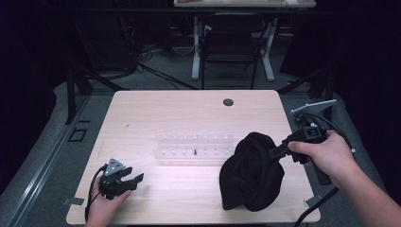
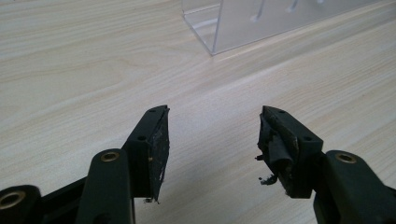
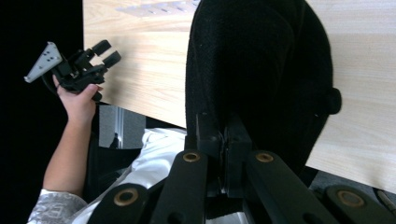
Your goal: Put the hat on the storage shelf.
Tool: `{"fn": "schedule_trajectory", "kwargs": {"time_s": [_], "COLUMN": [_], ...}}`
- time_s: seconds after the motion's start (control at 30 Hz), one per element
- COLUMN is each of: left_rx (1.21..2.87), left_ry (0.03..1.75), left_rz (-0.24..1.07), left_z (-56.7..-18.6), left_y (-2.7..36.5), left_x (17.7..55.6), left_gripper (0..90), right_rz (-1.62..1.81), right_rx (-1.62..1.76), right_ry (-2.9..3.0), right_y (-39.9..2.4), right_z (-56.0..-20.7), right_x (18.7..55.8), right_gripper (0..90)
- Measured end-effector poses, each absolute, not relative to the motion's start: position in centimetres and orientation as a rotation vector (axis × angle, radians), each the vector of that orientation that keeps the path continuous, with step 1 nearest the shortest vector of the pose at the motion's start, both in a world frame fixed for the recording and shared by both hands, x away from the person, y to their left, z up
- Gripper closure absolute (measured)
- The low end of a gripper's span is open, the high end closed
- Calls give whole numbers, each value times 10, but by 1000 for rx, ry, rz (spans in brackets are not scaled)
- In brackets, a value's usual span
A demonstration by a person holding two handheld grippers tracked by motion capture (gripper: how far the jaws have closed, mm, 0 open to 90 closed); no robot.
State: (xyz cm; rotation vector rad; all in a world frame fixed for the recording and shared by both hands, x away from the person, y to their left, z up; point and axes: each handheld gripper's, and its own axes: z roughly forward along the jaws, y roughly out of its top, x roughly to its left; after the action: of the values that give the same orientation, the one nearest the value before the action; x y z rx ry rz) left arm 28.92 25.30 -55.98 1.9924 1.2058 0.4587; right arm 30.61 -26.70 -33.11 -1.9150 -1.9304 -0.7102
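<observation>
A black knitted cap (image 1: 253, 170) hangs at the right front of the wooden table (image 1: 156, 113), lifted by its upper edge. My right gripper (image 1: 276, 150) is shut on that edge; in the right gripper view the jaws pinch the black cap (image 3: 261, 70) at my right gripper (image 3: 225, 135). My left gripper (image 1: 132, 180) rests at the left front of the table, open and holding nothing. In the left gripper view my left gripper (image 2: 212, 135) has bare wood between its worn pads (image 2: 161, 140).
A clear acrylic rack (image 1: 194, 147) with small pegs lies across the middle of the table, its corner (image 2: 219, 28) ahead of the left gripper. A cable hole (image 1: 228, 102) sits near the far edge. A chair (image 1: 229, 47) stands beyond the table.
</observation>
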Motion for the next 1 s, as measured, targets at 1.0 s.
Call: {"fn": "schedule_trajectory", "kwargs": {"time_s": [1.0], "left_rx": [1992], "left_ry": [1206], "left_rz": [456], "left_z": [-560], "left_y": [253], "left_x": [290], "left_gripper": [431], "right_rz": [-1037], "right_rx": [-1846], "right_ry": [-1922], "right_y": [-278], "right_z": [-273], "right_x": [315], "right_gripper": [886]}}
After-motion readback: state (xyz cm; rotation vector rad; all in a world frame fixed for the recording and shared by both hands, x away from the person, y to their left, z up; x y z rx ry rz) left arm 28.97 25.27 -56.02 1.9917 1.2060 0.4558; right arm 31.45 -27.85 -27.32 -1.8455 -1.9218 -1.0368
